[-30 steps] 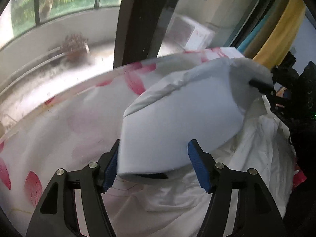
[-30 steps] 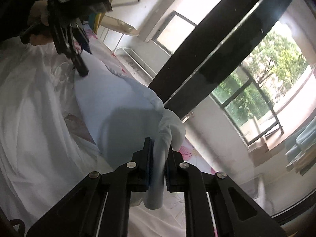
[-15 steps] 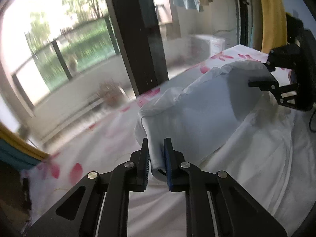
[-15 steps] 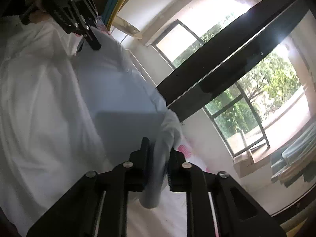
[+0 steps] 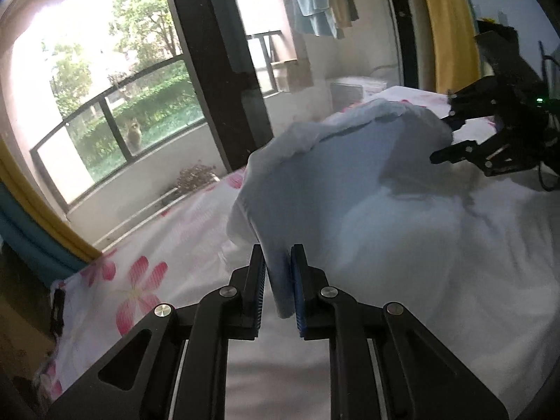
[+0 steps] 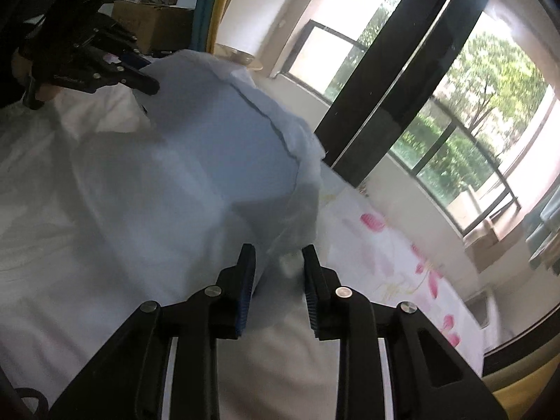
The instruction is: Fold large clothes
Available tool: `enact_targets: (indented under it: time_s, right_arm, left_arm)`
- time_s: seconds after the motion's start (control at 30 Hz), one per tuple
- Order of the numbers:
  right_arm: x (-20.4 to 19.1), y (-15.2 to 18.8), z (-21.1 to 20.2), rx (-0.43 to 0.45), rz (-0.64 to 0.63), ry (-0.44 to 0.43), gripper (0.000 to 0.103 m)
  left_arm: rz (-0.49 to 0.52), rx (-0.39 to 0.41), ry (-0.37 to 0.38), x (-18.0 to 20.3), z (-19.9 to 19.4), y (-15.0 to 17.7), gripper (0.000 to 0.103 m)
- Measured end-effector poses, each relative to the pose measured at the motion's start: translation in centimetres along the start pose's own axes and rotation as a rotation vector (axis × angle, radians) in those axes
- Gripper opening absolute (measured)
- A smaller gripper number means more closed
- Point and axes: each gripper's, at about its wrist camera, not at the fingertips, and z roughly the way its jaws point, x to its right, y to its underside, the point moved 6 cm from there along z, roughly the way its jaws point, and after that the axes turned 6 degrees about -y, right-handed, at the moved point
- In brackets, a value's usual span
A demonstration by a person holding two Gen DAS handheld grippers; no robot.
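You are pinching the pale blue garment (image 5: 336, 189) with your left gripper (image 5: 279, 273), while your right gripper (image 6: 277, 269) is gaping around it above the floral bedsheet (image 5: 147, 273).

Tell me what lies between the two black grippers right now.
The pale blue garment spans it, lifted off the white floral bedsheet: the left gripper pinches one end, the right gripper has the other between parted fingers. Both wrist views show it.

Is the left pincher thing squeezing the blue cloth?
Touching. The left wrist view shows the left gripper with both jaws pressed against a fold of the blue cloth.
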Motion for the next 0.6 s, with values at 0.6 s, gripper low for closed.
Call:
enact_targets:
  time_s: [0.6]
  right_arm:
    - [-2.1,4.5,-4.3,-0.097,0.101,-0.036,0.027]
  left_arm:
    - [-0.123,-0.059,0.124,1.5,-6.7,5.4,0.021]
